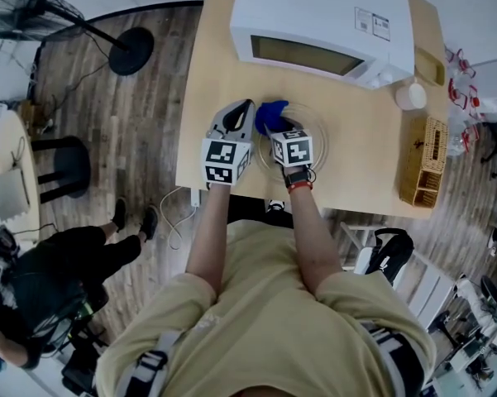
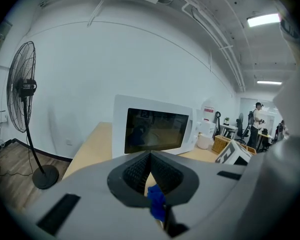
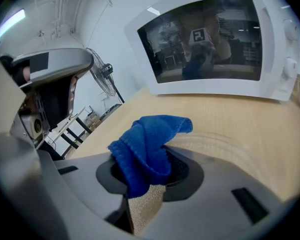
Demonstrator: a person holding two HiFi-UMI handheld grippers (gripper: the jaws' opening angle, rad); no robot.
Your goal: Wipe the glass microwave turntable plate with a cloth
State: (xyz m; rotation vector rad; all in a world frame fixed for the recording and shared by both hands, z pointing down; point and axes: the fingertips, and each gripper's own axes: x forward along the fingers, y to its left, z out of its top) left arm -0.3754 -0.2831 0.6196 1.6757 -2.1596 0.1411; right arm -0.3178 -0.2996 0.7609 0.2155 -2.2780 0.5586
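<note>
Closest to the camera, at the bottom of the head view, the person's two forearms reach up the frame to a pale wooden table (image 1: 207, 98). The left gripper (image 2: 150, 160) sits at centre-left, beside the plate's left edge; its ribbed pads meet at the tips with nothing visibly clamped, and only a scrap of blue shows through the slot beneath them. Just to its right, the right gripper (image 3: 157, 171) has its fingers clamped on a bunched blue cloth (image 3: 149, 143), whose free end folds forward past the jaws. Under and beyond that cloth lies the glass turntable plate (image 3: 224, 145), flat on the table at frame centre, its ribbed rim faint against the wood. Farther up the frame stands a white microwave (image 1: 322, 23) with its door closed, the dark window facing both grippers. To the right of it rests a small white cup (image 1: 410, 95), and lower along the table's right edge a wicker basket (image 1: 426, 162). A standing fan (image 1: 33, 11) occupies the upper left corner, on the floor.
</note>
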